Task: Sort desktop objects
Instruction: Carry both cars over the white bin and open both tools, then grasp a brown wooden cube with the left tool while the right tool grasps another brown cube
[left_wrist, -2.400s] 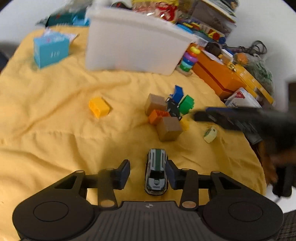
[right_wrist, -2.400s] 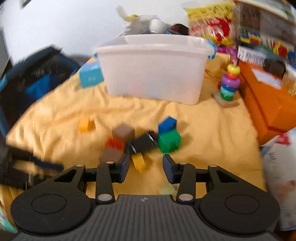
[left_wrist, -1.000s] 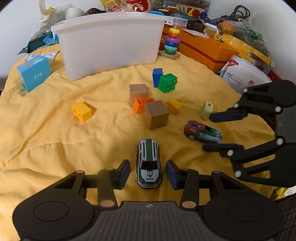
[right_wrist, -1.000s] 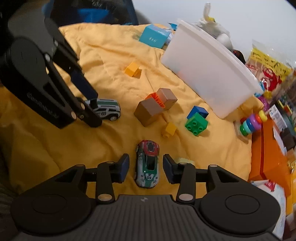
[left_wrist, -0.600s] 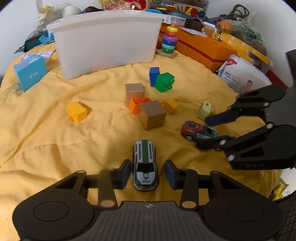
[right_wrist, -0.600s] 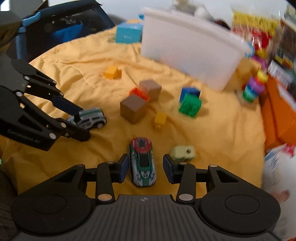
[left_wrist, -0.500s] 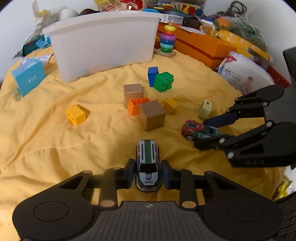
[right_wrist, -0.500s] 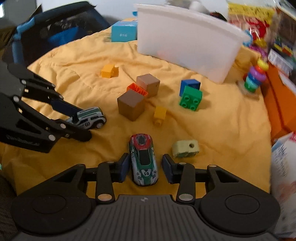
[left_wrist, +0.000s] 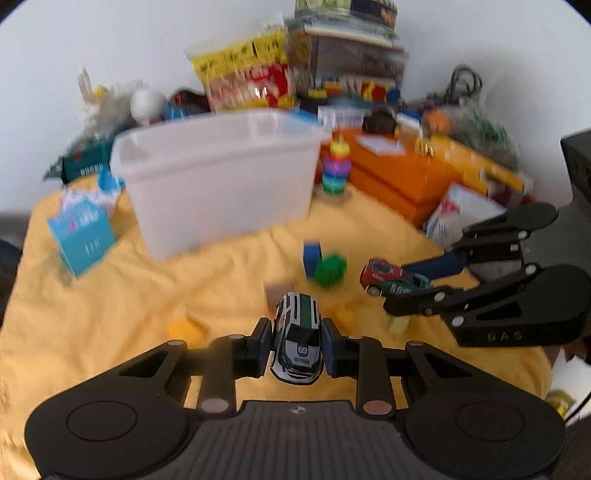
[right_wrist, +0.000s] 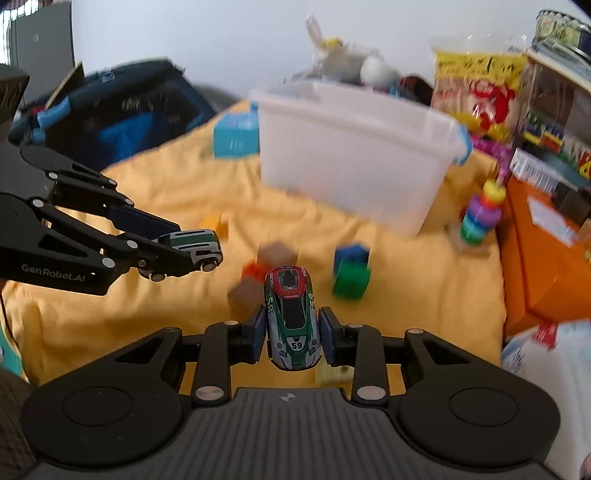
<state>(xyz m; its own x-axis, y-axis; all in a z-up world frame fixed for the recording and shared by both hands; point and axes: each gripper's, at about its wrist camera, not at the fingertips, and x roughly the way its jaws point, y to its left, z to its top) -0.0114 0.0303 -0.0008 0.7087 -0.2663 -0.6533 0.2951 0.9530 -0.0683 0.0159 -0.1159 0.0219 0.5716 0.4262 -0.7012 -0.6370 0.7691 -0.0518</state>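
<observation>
Toy cars: white-and-green car (left_wrist: 298, 345) pinched in the left gripper (left_wrist: 297, 347); red-and-green car (right_wrist: 293, 319) pinched in the right gripper (right_wrist: 293, 334); both clear of the yellow cloth (left_wrist: 110, 295)
Grip: pads press on the side doors of each car; noses point forward
Handling: likely small, hard, light; smooth paint may slip; wheels would roll if set down
Bin: white tub (left_wrist: 218, 177) beyond the blocks; probably the drop spot
</observation>
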